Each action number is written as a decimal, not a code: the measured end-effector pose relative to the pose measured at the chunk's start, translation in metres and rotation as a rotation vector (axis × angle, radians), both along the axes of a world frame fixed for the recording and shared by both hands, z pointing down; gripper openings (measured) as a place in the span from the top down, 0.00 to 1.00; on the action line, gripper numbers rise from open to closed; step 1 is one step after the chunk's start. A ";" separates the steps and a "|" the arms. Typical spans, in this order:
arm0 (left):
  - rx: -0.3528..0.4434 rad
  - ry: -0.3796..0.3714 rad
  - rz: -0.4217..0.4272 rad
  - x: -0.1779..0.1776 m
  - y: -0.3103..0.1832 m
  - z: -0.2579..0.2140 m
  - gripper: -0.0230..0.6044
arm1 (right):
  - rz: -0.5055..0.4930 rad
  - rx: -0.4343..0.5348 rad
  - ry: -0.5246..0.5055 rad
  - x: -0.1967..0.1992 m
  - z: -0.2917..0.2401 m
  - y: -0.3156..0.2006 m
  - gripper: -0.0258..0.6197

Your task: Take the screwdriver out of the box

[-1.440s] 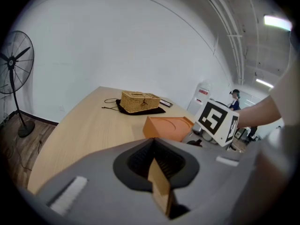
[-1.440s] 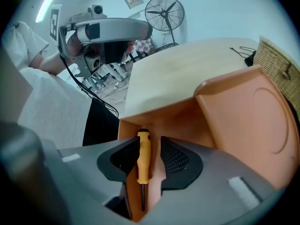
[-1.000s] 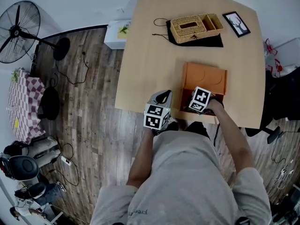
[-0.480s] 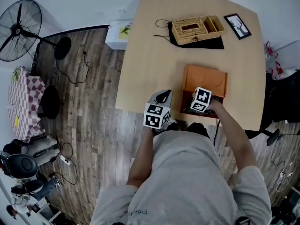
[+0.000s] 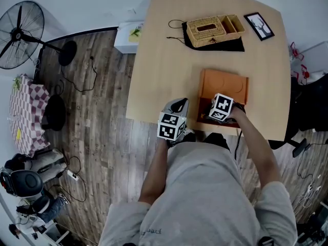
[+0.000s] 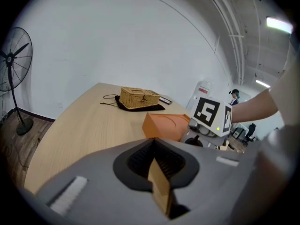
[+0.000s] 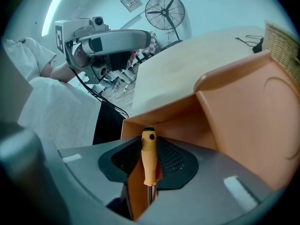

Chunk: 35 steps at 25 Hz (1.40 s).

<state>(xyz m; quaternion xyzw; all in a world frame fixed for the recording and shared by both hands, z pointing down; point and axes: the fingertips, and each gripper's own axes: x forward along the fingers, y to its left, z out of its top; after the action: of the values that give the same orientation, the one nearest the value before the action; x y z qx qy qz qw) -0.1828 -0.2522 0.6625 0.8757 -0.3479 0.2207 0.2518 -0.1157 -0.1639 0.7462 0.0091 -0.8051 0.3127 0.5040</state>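
Observation:
An orange box (image 5: 224, 86) lies near the table's front edge with its lid raised. My right gripper (image 5: 219, 110) reaches into its front part. In the right gripper view a screwdriver (image 7: 148, 156) with a yellow handle stands upright between the pads, and my right gripper (image 7: 149, 165) is shut on that handle, with the box (image 7: 243, 111) close behind. My left gripper (image 5: 178, 105) hovers at the table's edge, left of the box. In its own view the left gripper (image 6: 157, 172) shows a narrow gap and holds nothing. It looks toward the box (image 6: 164, 125) and the right gripper's marker cube (image 6: 212, 116).
At the far end of the table (image 5: 164, 60) a wicker basket (image 5: 212, 28) rests on a black cloth (image 5: 225, 45), with a small picture frame (image 5: 258, 25) to its right. A standing fan (image 5: 20, 35) and cables are on the wooden floor to the left.
The right gripper's marker cube has edged slightly to the right over the box. The left gripper has kept still.

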 end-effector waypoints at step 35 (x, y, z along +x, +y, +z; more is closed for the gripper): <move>0.030 -0.002 0.035 0.022 0.008 -0.010 0.88 | 0.066 0.331 0.065 0.007 -0.002 0.000 0.79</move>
<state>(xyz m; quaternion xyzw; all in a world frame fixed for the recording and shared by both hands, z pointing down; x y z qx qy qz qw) -0.1611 -0.2439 0.6526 0.8851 -0.3359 0.2207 0.2346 -0.1090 -0.1638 0.7439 0.1286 -0.8281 0.1921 0.5108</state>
